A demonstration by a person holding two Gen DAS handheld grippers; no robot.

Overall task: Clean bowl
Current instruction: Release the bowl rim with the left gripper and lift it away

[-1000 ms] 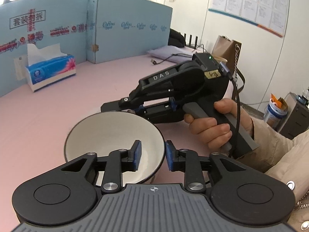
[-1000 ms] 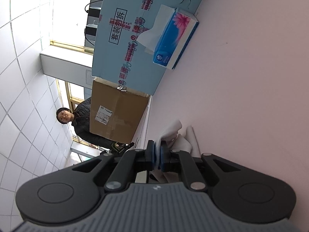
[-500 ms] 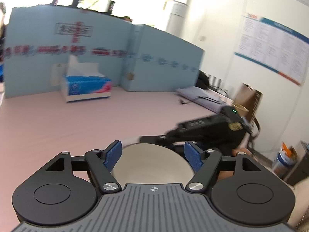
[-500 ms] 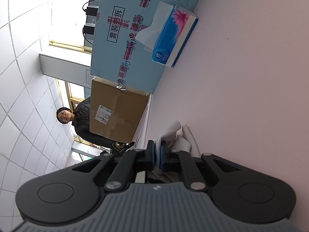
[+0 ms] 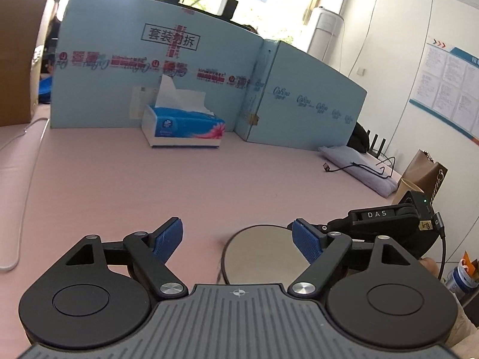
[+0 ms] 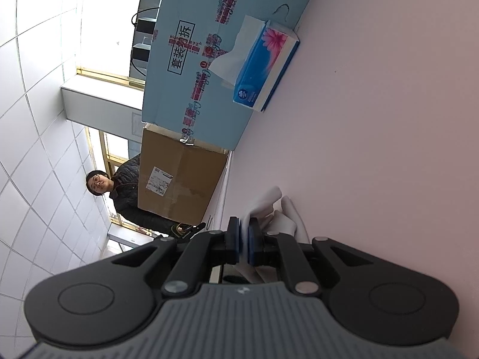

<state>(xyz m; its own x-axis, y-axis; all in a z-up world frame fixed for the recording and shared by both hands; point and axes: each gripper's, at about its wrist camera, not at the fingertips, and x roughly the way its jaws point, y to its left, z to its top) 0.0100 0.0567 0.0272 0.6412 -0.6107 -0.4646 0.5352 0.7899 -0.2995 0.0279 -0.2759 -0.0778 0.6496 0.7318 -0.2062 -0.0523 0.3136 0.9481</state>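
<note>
Left gripper letting go, right one clutching a tissue over the pink table.

The left gripper [image 5: 238, 240] is spreading its blue pads wide with nothing pressed between them, and the bowl [image 5: 263, 254] is sitting on the pink table [image 5: 179, 185] just beyond, partly behind the right-hand pad. The right gripper [image 6: 245, 239] is pinching a crumpled white tissue [image 6: 269, 206] tight. A tissue box [image 5: 184, 130] is standing farther back against the blue cardboard screen [image 5: 194, 68].

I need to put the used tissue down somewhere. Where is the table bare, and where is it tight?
Free: the wide pink table between the tissue box and the bowl, and left toward the white cable. Crowded: around the bowl, where the opening left gripper and right gripper, clamping tissue, meet.
</note>
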